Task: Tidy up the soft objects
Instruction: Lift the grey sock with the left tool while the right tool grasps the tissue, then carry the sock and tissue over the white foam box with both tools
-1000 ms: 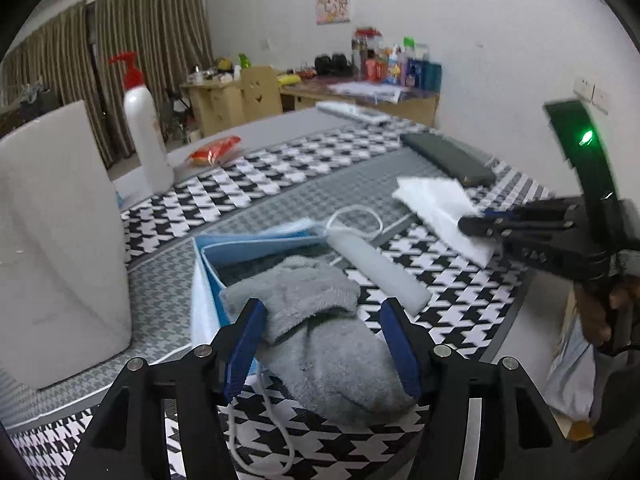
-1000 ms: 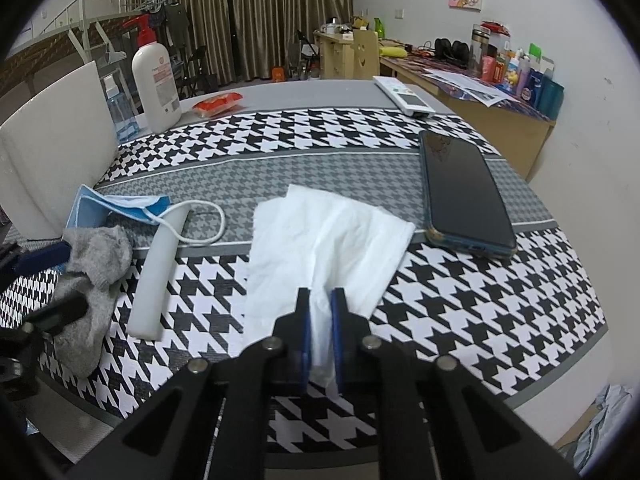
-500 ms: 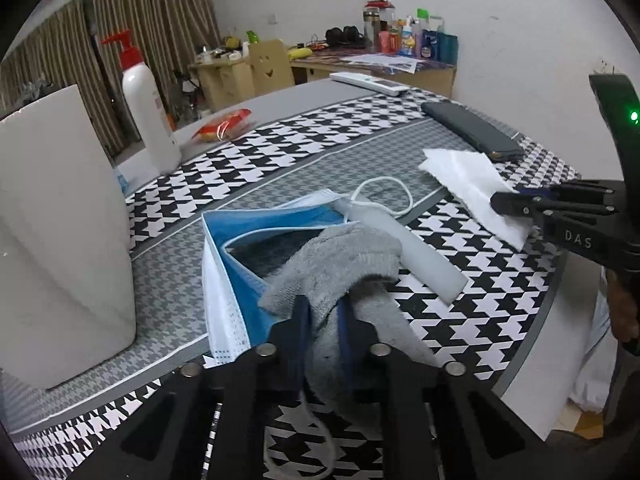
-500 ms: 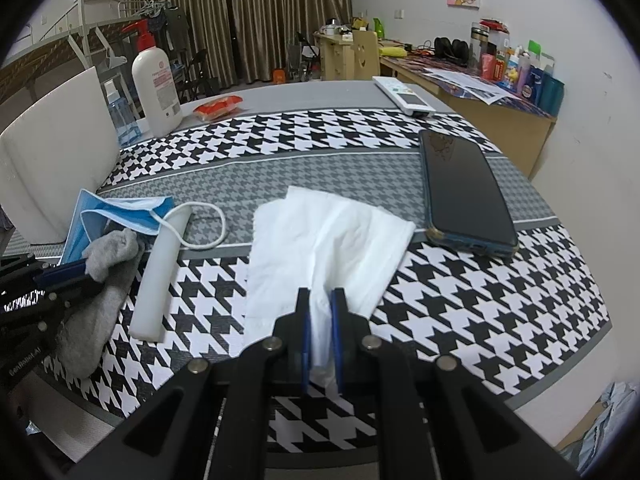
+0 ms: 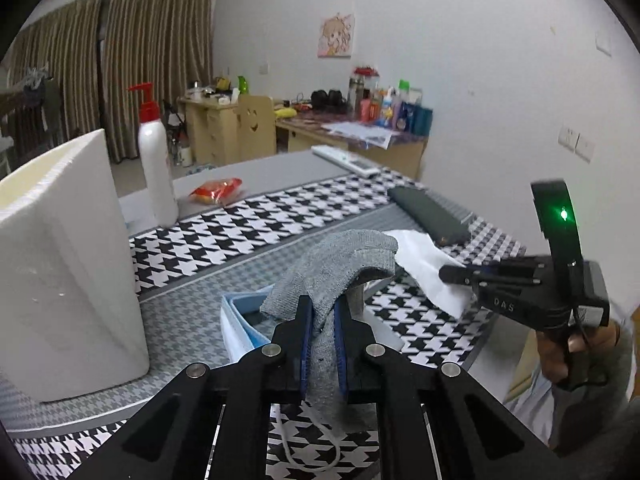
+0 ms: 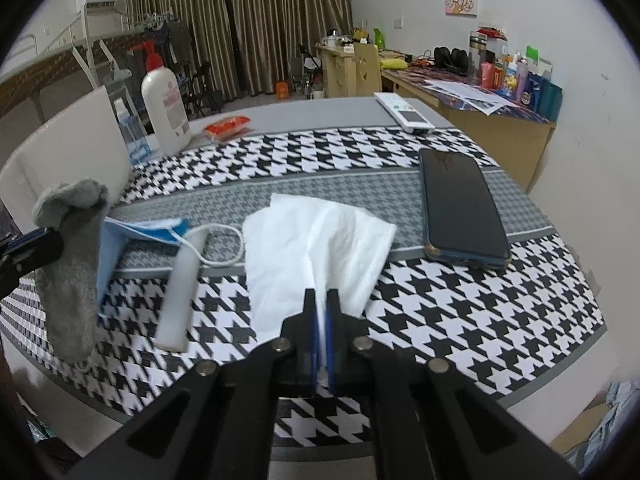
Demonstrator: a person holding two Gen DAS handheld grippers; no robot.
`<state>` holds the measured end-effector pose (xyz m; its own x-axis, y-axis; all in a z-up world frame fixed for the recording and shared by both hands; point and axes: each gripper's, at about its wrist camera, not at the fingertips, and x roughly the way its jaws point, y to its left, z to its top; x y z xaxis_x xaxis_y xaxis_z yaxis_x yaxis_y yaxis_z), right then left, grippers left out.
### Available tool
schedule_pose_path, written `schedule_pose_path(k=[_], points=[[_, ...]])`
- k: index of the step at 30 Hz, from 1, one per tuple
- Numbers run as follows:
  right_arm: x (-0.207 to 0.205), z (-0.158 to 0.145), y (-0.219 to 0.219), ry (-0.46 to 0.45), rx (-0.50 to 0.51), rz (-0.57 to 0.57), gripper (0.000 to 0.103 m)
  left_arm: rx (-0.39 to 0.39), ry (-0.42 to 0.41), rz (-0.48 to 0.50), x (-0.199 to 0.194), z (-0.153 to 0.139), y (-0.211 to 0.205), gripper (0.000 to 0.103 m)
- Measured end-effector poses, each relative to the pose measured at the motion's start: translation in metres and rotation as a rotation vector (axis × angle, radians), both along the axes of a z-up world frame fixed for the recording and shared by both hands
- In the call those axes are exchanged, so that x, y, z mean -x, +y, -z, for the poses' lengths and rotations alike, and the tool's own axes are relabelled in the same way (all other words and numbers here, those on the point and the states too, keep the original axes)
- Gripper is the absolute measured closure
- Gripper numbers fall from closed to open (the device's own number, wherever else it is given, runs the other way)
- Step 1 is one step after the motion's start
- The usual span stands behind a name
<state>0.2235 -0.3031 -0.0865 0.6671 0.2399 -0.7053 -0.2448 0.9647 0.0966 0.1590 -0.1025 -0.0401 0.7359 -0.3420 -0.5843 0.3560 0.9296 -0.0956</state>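
Observation:
My left gripper (image 5: 322, 312) is shut on a grey sock (image 5: 340, 264), which hangs lifted off the table; from the right wrist view the sock (image 6: 72, 264) dangles at the far left. Under it lies a blue face mask (image 5: 240, 320) (image 6: 136, 236) with a white ear loop. My right gripper (image 6: 321, 300) is shut on the near edge of a white tissue (image 6: 316, 240), which lies crumpled on the houndstooth cloth; in the left wrist view the tissue (image 5: 424, 264) sits at the right gripper's tips (image 5: 444, 274).
A white foam stick (image 6: 180, 292) lies beside the mask. A dark phone (image 6: 460, 208) rests right of the tissue, a remote (image 6: 404, 112) further back. A white box (image 5: 60, 264) stands at the left, with a pump bottle (image 5: 156, 168) and a red packet (image 5: 216, 190) behind.
My left gripper closed on the grey sock and lifted it off the mask. The right gripper stayed on the tissue and pinched it tighter, drawing up a ridge.

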Motion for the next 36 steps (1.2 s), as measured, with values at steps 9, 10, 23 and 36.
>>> schedule_pose_path(k=[9, 10, 23, 36], points=[[0.011, -0.024, 0.01, -0.066, -0.038, -0.033, 0.098, 0.006, -0.062, -0.047, 0.011, -0.017, 0.014, 0.092], [0.012, -0.026, 0.012, -0.072, -0.043, -0.037, 0.098, -0.001, -0.068, -0.051, 0.012, -0.018, 0.015, 0.092], [0.019, -0.052, 0.033, -0.143, -0.079, -0.095, 0.098, -0.003, -0.118, -0.112, 0.02, -0.034, 0.038, 0.092], [0.026, -0.081, 0.059, -0.229, -0.108, -0.147, 0.098, -0.023, -0.165, -0.189, 0.023, -0.055, 0.06, 0.092]])
